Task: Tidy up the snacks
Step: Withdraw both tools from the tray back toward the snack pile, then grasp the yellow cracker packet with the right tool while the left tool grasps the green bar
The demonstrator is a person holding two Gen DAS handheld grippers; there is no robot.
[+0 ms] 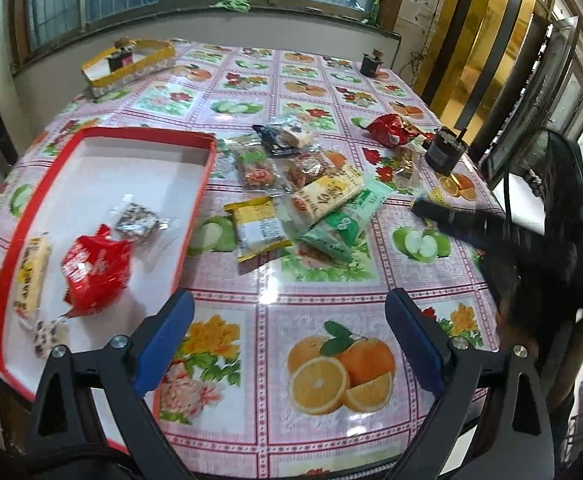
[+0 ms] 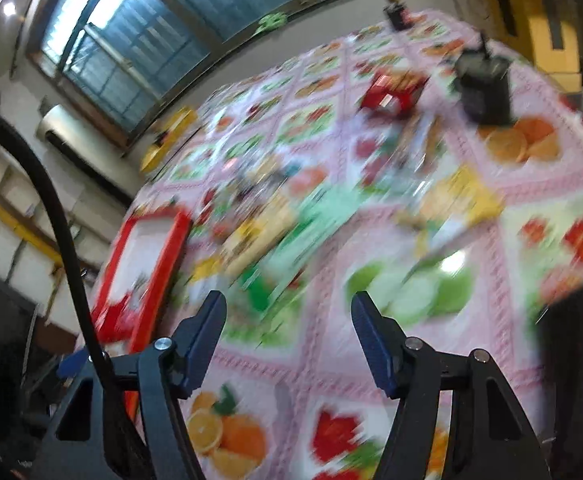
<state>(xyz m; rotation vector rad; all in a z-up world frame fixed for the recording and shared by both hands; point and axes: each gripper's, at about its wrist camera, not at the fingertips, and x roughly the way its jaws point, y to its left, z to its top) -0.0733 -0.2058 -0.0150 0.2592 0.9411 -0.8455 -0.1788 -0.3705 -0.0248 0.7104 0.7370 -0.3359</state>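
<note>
- Ahead of the left gripper [image 1: 289, 312] lies a worktop [image 1: 331, 280] under a fruit-and-flower cloth; its blue-padded jaws stand wide apart with only cloth between them
- Just to the left of that gripper sits a red-rimmed tray [image 1: 195, 216] with a white floor, its near corner beside the left finger
- Inside the tray lie a red snack packet [image 1: 95, 272], a dark speckled bar in clear wrap [image 1: 137, 220], a long yellow-and-white packet [image 1: 31, 276] along the left wall, and a small pale piece [image 1: 49, 336] nearest the gripper
- Farther ahead, in the middle of the worktop, a loose heap of snacks waits: a yellow packet [image 1: 257, 230], a cream-and-yellow packet [image 1: 327, 196] resting over a green packet [image 1: 343, 220], clear-wrapped pastries [image 1: 257, 172] behind them, and a red wrapper [image 1: 391, 130] beyond to the right
- Far off at the worktop's back left stands a gold-edged box [image 1: 131, 66]
- To the right, a dark sleeve [image 1: 471, 224] reaches across the edge
- Before the right gripper [image 2: 287, 320] the view is smeared by motion; its jaws are parted and hold nothing, with the blurred snack heap [image 2: 275, 232] ahead and the red tray [image 2: 171, 240] to its left
</note>
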